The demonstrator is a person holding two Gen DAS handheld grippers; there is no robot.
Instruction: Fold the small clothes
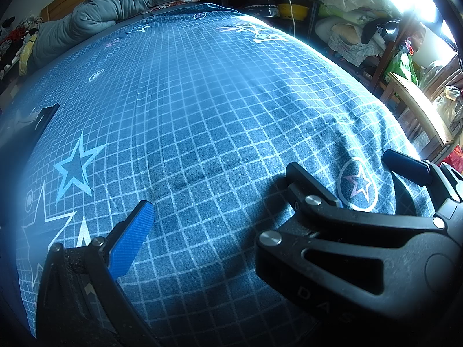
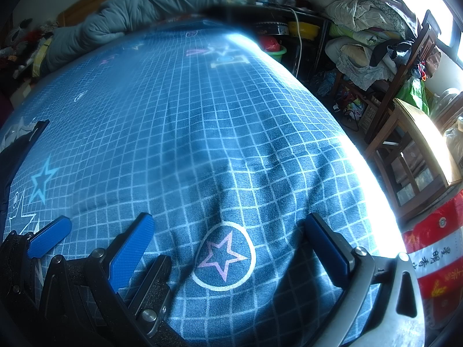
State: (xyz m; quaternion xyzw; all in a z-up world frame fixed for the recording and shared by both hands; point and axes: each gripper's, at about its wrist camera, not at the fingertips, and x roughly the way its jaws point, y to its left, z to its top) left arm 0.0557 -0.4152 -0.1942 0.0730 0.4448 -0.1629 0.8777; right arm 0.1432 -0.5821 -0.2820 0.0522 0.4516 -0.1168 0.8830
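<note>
A dark folded garment (image 1: 27, 124) lies at the far left edge of the bed, also in the right wrist view (image 2: 24, 140); only part of it shows. My left gripper (image 1: 225, 199) is open and empty over the blue grid bedsheet (image 1: 202, 101), its blue-padded fingers (image 1: 131, 240) wide apart. My right gripper (image 2: 231, 243) is open and empty, straddling a circled pink star (image 2: 222, 256) printed on the sheet. The right gripper shows at the right of the left wrist view (image 1: 347, 170); the left gripper's fingers (image 2: 49, 240) show at the lower left of the right wrist view.
A grey quilt (image 1: 115, 8) is bunched at the head of the bed. A wooden chair (image 2: 405, 150) and piled bedding (image 2: 356, 29) stand right of the bed. A red bag (image 2: 434, 260) sits on the floor near the bed's right edge.
</note>
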